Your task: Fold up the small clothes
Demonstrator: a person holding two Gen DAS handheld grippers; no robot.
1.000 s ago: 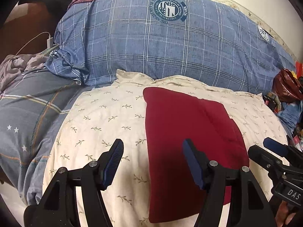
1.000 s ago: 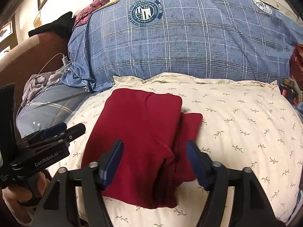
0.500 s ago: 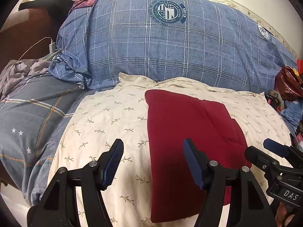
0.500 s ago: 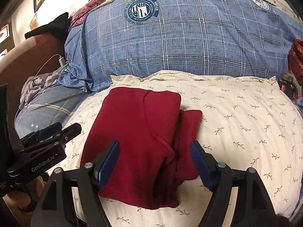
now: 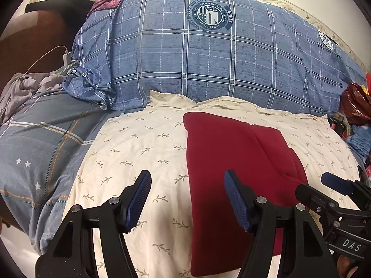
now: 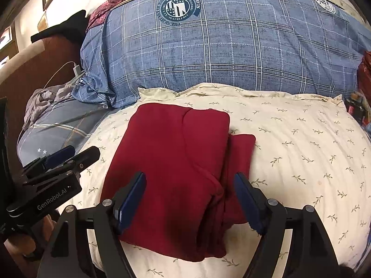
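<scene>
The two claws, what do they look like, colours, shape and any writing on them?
Both match. The left claw and right claw each have two black angular arms with silver round bolts, ending in flat dark blue pads with a fine dotted texture. White lettering marks the bodies: "GenRobot.AI" on the left one, "DAS" on the right one. No cables or sleeves show.

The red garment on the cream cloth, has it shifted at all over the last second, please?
No. The red garment keeps its shape and its place just below the cream cloth's top edge, near the blue plaid quilt; only the cameras drifted slightly.
</scene>
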